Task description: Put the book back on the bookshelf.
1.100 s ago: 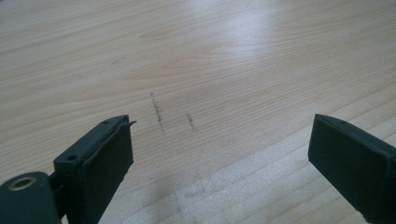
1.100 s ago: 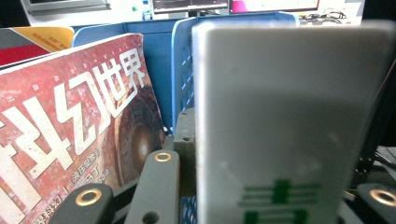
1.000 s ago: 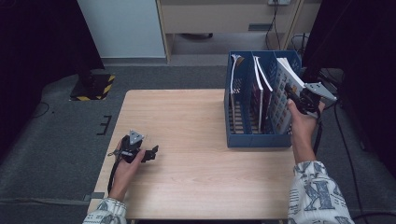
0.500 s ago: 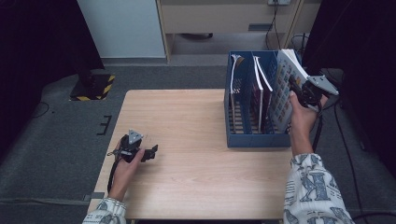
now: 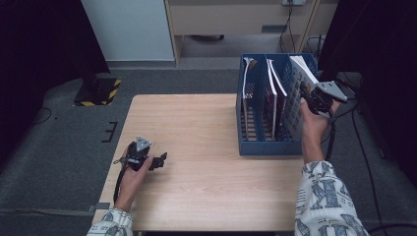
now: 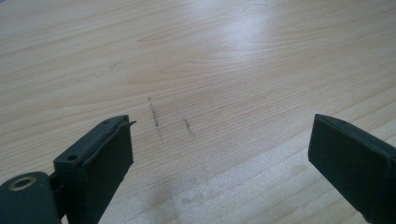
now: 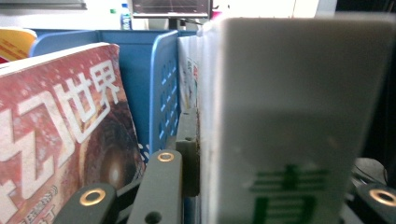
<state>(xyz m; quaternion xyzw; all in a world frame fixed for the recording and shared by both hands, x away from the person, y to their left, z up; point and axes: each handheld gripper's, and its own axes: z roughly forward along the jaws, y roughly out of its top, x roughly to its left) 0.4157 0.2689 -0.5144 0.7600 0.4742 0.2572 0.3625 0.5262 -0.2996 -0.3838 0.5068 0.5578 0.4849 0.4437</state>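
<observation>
At the high view's right edge the right gripper [image 5: 309,96] clamps a thick white book [image 5: 301,68] in the blue file rack's [image 5: 269,146] rightmost slot — lower left, the left gripper [image 5: 158,160] rests wide open on the wooden table [image 5: 206,147].

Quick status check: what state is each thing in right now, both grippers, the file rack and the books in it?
left gripper: open, nothing between its jaws, low over the table.
right gripper: shut on the white book.
white book: standing tilted in the rack's right slot.
blue file rack: upright on the table.
red magazine: standing in the next slot.
</observation>
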